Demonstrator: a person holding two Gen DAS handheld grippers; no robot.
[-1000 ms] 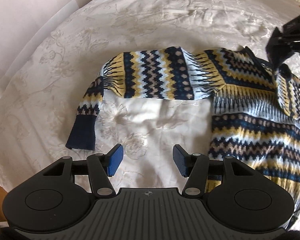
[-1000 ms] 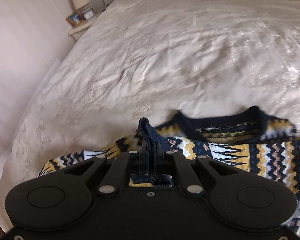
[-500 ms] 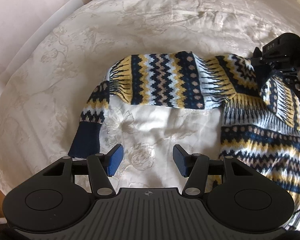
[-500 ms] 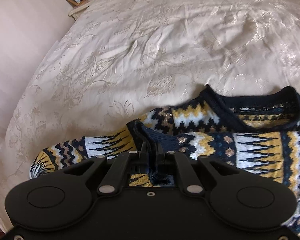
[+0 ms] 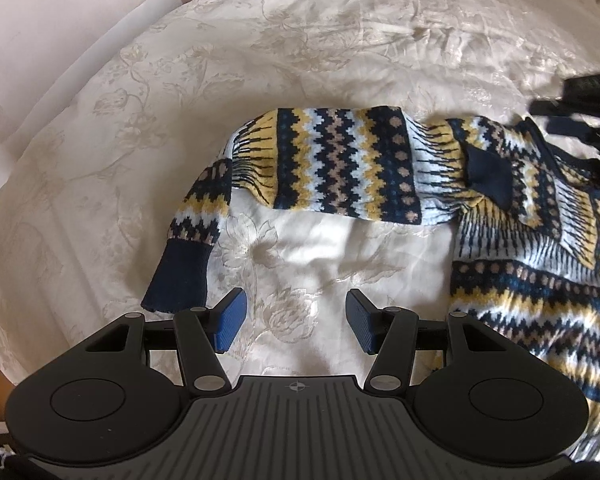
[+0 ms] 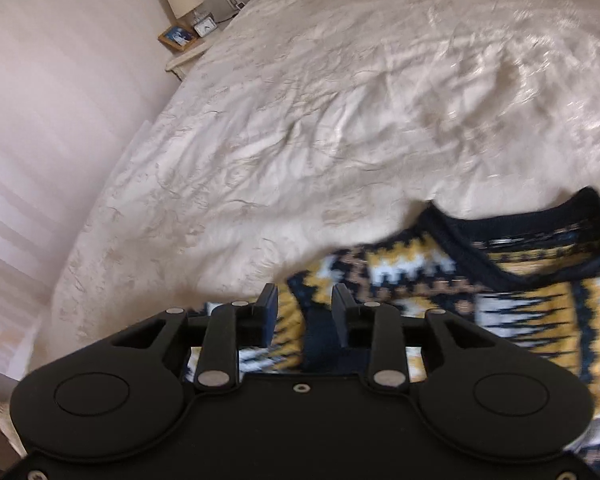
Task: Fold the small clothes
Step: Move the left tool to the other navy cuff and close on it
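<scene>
Right tongs (image 6: 305,316) released navy cuff (image 5: 489,176), now parted; left tongs (image 5: 293,322) spread

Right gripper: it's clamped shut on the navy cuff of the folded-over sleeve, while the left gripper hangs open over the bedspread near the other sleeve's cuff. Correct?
Not quite. The right gripper is open, as the right wrist view shows: its jaws stand apart, with the navy cuff loose between them, not clamped. The rest holds: the left gripper hangs open over the bedspread near the other sleeve's cuff.

Both wrist views over sweater (image 5: 340,168)
</scene>
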